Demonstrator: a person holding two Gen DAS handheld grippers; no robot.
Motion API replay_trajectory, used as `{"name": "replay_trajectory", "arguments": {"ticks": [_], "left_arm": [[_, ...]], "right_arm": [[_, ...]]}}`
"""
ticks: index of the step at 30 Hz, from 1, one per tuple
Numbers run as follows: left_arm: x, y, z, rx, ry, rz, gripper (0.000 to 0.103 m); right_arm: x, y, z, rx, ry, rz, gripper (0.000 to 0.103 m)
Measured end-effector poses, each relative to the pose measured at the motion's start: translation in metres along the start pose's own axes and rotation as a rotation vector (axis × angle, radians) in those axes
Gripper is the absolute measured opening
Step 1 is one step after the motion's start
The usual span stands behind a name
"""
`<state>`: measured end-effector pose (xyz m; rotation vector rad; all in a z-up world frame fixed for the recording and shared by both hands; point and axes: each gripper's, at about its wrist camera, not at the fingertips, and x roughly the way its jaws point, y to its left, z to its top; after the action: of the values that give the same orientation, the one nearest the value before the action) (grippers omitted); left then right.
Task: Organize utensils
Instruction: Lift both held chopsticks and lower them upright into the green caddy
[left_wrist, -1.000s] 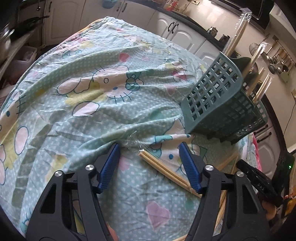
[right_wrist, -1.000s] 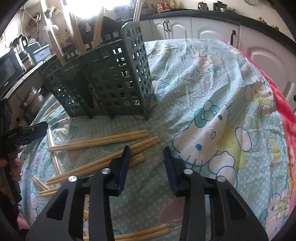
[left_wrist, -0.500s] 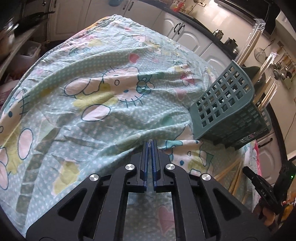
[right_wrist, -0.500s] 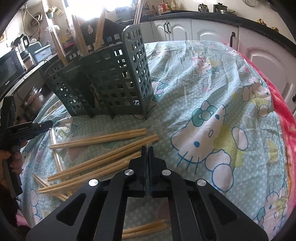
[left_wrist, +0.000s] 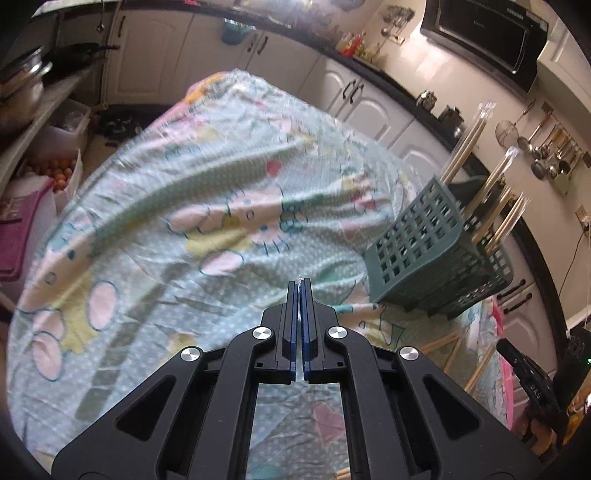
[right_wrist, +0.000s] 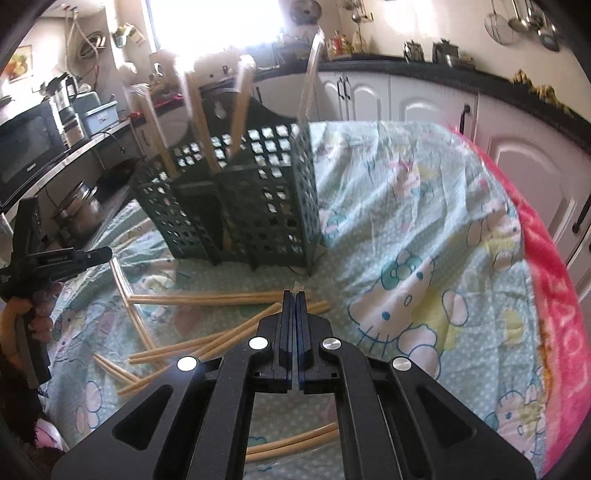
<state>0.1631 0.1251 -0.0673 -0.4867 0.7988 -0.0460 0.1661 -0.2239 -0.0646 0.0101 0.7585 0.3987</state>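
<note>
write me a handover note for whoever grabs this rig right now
Left gripper: jaws shut, a sliver of clear wrapper pinched at the tips.
Right gripper: the same, jaws shut on a wrapper sliver.
Basket: upright on the cloth.
Done: several chopsticks stand in the basket.
Left: many loose pairs lie on the cloth in front of the basket. Whether either pinched pair is off the cloth cannot be told.

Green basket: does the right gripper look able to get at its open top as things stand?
Probably yes. The green basket stands just ahead of the right gripper with bare cloth between them. But its jaws are shut on a clear wrapper tip, and upright chopsticks already crowd the top.
</note>
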Motion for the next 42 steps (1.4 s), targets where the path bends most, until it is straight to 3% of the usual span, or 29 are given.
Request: {"name": "replay_trajectory", "arguments": {"ticks": [17, 42], "left_arm": [[-0.075, -0.037, 0.017, 0.082, -0.174, -0.088, 0.000], [-0.117, -0.101, 0.028, 0.212, -0.233, -0.219, 0.000]], "right_arm": [[-0.046, 0.055, 0.026, -0.127, -0.108, 0.012, 0.002], [-0.083, 0.101, 0.043, -0.235, -0.206, 0.063, 0.002]]}}
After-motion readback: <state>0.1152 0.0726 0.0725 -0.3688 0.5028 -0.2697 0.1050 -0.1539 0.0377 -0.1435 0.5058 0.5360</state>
